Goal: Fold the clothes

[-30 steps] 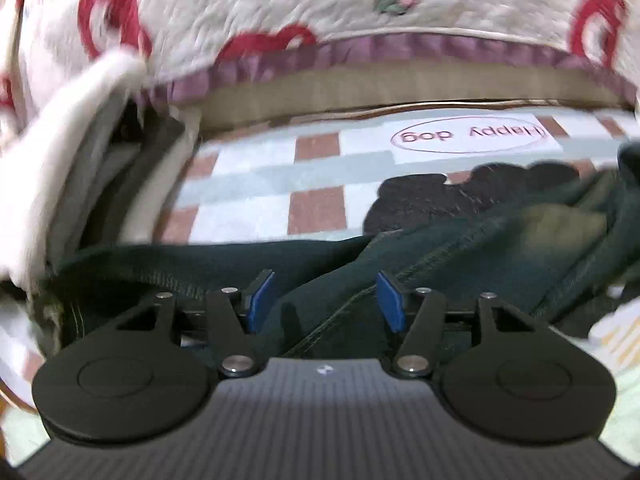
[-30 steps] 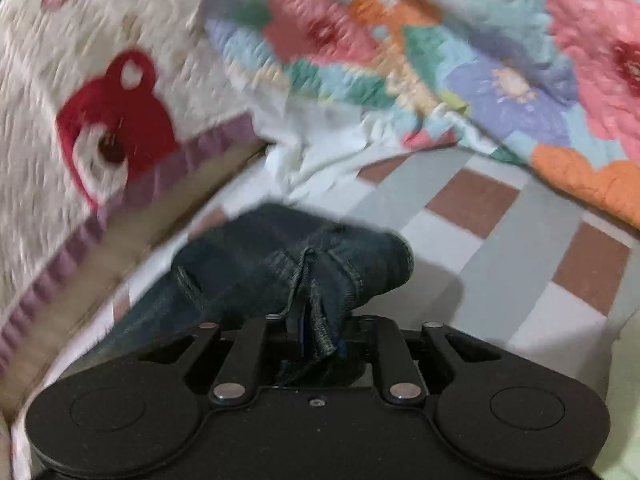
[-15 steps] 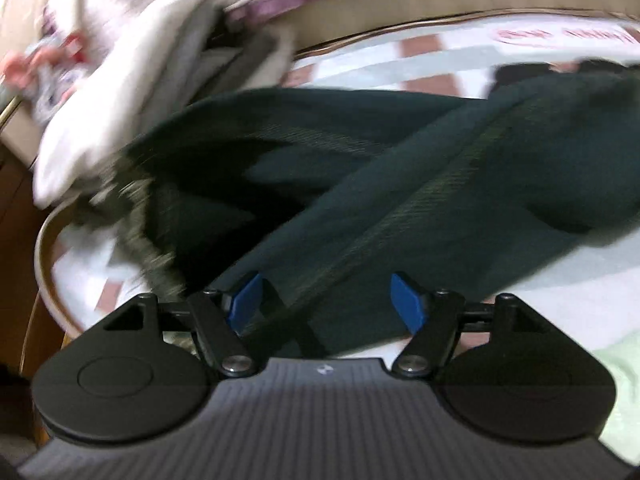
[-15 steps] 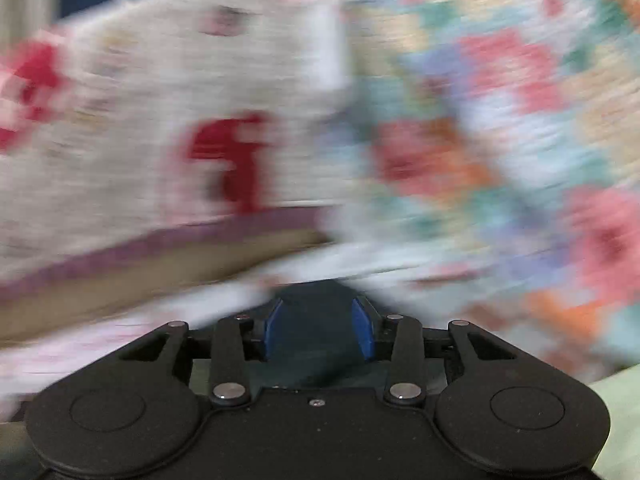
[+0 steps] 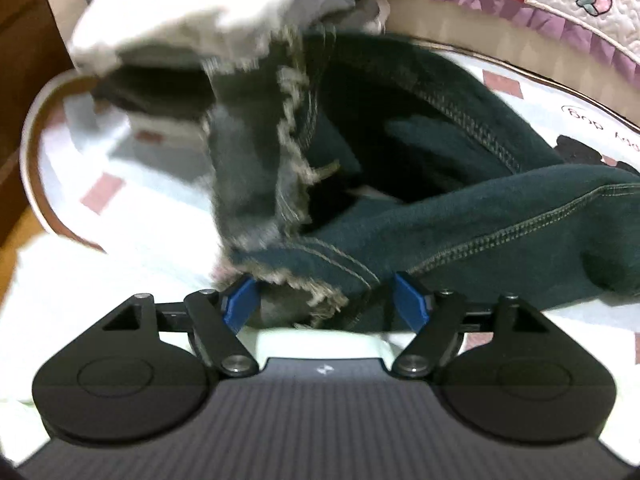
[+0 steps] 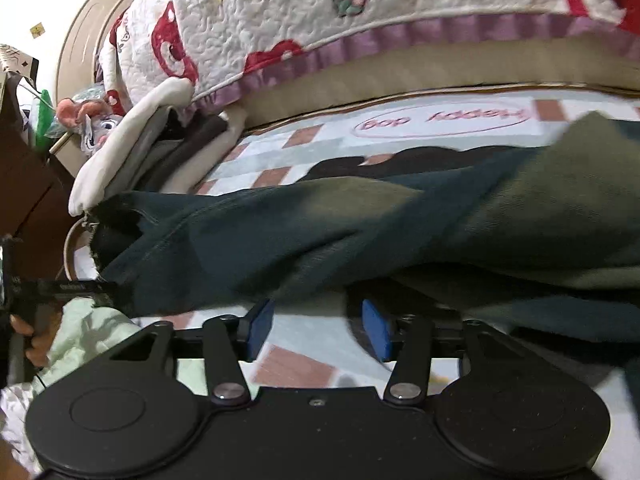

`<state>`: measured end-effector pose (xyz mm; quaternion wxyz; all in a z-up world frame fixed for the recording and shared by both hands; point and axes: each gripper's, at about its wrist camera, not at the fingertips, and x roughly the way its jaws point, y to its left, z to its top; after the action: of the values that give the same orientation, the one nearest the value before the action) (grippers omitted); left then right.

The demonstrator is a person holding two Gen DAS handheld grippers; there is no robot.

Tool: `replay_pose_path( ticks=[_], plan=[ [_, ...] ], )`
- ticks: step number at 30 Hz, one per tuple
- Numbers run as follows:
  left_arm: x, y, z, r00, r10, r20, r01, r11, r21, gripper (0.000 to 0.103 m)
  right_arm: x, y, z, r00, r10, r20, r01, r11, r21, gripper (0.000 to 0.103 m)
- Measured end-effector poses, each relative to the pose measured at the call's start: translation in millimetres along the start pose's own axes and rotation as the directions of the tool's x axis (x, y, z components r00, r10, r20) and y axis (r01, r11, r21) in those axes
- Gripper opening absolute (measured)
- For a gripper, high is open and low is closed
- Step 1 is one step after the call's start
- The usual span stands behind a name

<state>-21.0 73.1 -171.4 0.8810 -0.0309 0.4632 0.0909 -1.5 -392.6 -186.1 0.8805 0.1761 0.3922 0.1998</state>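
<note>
One pair of dark denim jeans (image 6: 360,232), one white quilted bear-print blanket (image 6: 360,20), one checked bed sheet (image 6: 304,148), two black grippers.

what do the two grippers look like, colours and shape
Both match: the left gripper and right gripper each have two black linkage arms with silver pivot screws, blue finger pads, and round black discs at either side of the body. The left's body is ribbed grey with a small white mark; the right's is plain matte black.

jeans (image 5: 460,216) frayed hem smeared by blur, far end cut off at right edge
</note>
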Motion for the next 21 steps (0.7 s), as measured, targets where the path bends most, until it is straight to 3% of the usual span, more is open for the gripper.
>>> replay_pose_path(
  ticks=[3,5,6,7,8,9,10,12,13,15,17,21],
  plan=[
    [6.3,-4.8,-6.2,1.0,-0.013,-0.002,0.013,1.0,0.014,0.073,29.7,4.1,4.5,1.0,-0.025,0.002,0.024,0.993,0.114,0.063],
    [1.4,-9.3,-10.7,0.999,-0.028,0.029,0.026,0.998,0.054,0.073,54.0,3.9,3.5,0.995,-0.08,-0.062,0.093,0.966,0.239,0.067],
    [-1.7,-11.7,-13.1,0.998,-0.039,0.047,0.036,0.996,0.076,0.073,67.6,0.2,2.5,0.992,-0.075,-0.097,0.103,0.942,0.32,0.068],
    [-4.8,-14.1,-15.5,0.997,-0.051,0.064,0.045,0.994,0.098,0.073,74.1,-2.5,0.5,0.996,-0.028,-0.084,0.058,0.924,0.378,0.066],
    [-7.9,-16.5,-17.9,0.995,-0.063,0.081,0.053,0.991,0.119,0.073,75.4,-0.4,-1.4,0.999,0.027,-0.037,-0.01,0.922,0.387,0.038],
    [-11.0,-18.9,-20.3,0.992,-0.076,0.097,0.061,0.988,0.141,0.073,76.6,1.7,-3.2,0.997,0.081,0.01,-0.078,0.917,0.392,0.018],
    [-14.5,-21.7,-22.8,0.989,-0.095,0.112,0.076,0.984,0.164,0.073,69.7,9.5,-2.0,0.995,0.094,0.044,-0.103,0.936,0.337,0.007],
    [-22.3,-28.2,-26.8,0.979,-0.153,0.132,0.123,0.97,0.209,0.073,55.9,25.2,0.6,0.986,0.126,0.108,-0.147,0.964,0.222,0.007],
    [-27.1,-32.5,-28.1,0.973,-0.18,0.142,0.144,0.962,0.233,0.073,45.2,28.5,3.2,0.975,0.172,0.143,-0.199,0.958,0.204,0.007],
    [-32.6,-41.5,-32.3,0.962,-0.225,0.157,0.179,0.948,0.262,0.074,21.1,37.1,8.5,0.94,0.259,0.221,-0.293,0.946,0.135,0.007],
    [-31.7,-45.5,-34.4,0.952,-0.254,0.171,0.207,0.946,0.252,0.079,-5.5,47.9,14.0,0.889,0.344,0.302,-0.37,0.928,0.032,0.007],
    [-29.6,-42.7,-29.7,0.954,-0.229,0.191,0.195,0.963,0.185,0.079,-42.8,65.7,23.9,0.841,0.415,0.346,-0.41,0.908,-0.093,0.007]
  ],
)
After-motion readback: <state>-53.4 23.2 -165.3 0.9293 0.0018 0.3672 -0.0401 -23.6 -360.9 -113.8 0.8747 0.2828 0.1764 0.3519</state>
